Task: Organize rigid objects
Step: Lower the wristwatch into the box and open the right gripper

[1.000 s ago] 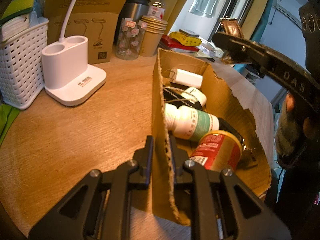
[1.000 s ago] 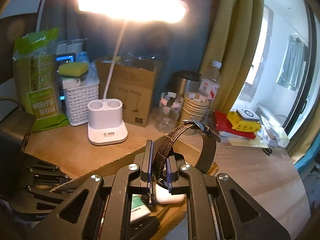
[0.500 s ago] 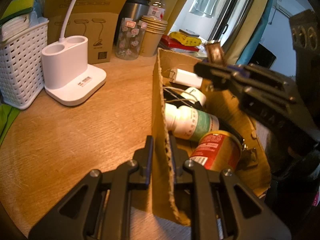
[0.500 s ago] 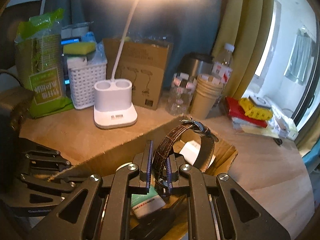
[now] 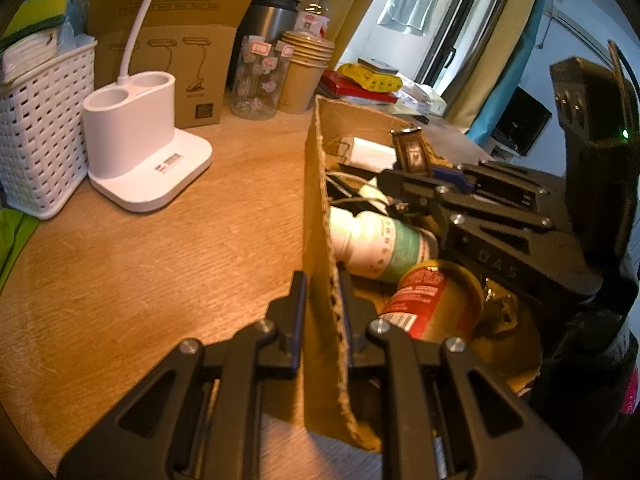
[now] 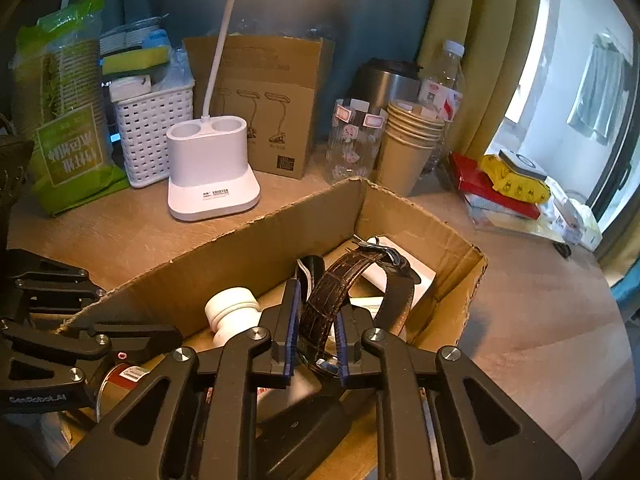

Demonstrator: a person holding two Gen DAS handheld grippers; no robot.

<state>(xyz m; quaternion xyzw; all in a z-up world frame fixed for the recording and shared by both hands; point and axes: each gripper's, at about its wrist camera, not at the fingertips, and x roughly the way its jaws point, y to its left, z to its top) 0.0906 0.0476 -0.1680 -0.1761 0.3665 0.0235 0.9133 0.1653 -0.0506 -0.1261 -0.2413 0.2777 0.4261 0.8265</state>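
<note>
Left wrist view: at the bottom centre, the left gripper (image 5: 322, 312) is clenched on the near wall of the cardboard box (image 5: 316, 216), one finger outside and one inside. Inside the box lie a white bottle (image 5: 376, 242) and a red-labelled jar (image 5: 432, 300). At centre right, the right gripper (image 5: 412, 184) reaches into the box with the watch (image 5: 412, 150) standing up at its tip. Its body hides the box's right side, and the small things at the far end are hard to tell.

Right wrist view: at the lower centre, the watch's brown strap (image 6: 332, 292) sits between the right gripper's pads over the box interior. The jaws are opening; whether the pads press on the strap I cannot tell. The fingers cover the watch face.
</note>
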